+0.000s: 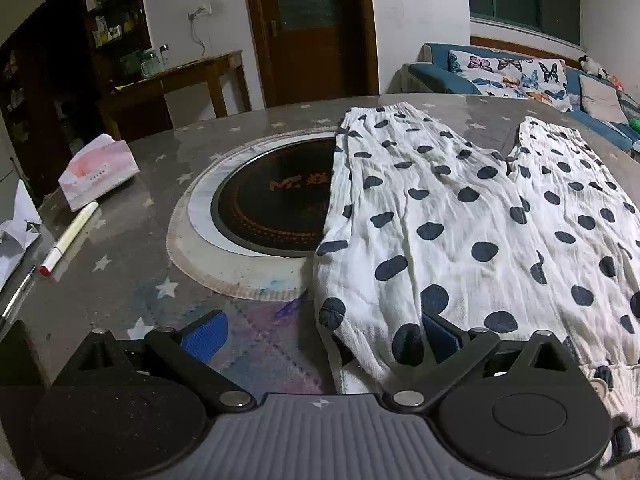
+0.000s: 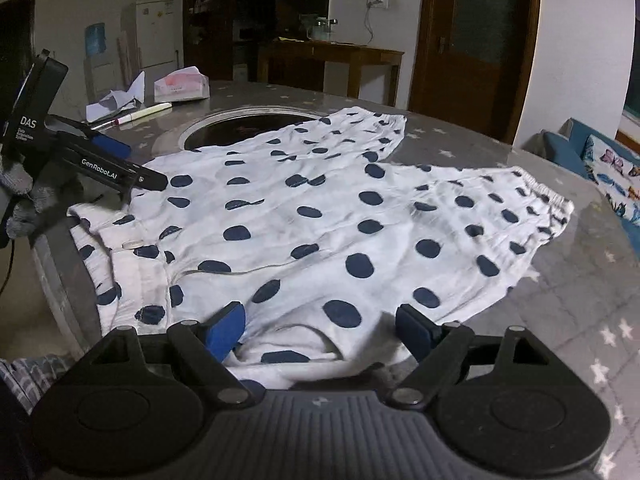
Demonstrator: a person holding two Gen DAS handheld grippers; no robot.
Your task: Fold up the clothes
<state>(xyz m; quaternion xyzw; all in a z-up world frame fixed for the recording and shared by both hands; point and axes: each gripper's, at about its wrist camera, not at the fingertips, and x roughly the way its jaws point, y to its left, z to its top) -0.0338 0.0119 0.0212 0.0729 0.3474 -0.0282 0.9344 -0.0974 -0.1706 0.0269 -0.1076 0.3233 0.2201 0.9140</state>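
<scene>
We see one pair of white pants (image 2: 320, 220) with dark blue dots, thin and crinkly, lying flat on the gray star table (image 2: 560, 320), partly over its round black cooktop (image 1: 276, 204). Our left gripper (image 1: 320, 334) and right gripper (image 2: 322, 330) both gape wide at the waist edge. Left of the cooktop sit one tissue box (image 1: 98, 174) and one pen (image 1: 68, 238)

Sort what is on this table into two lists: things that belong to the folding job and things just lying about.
Belongs to the job:
- polka-dot trousers, spread flat
- left gripper, jaws open at the trousers' near edge
- right gripper, jaws open over the near edge

Just lying about:
- tissue box
- marker pen
- crumpled paper
- built-in round cooktop, partly under the trousers
</scene>
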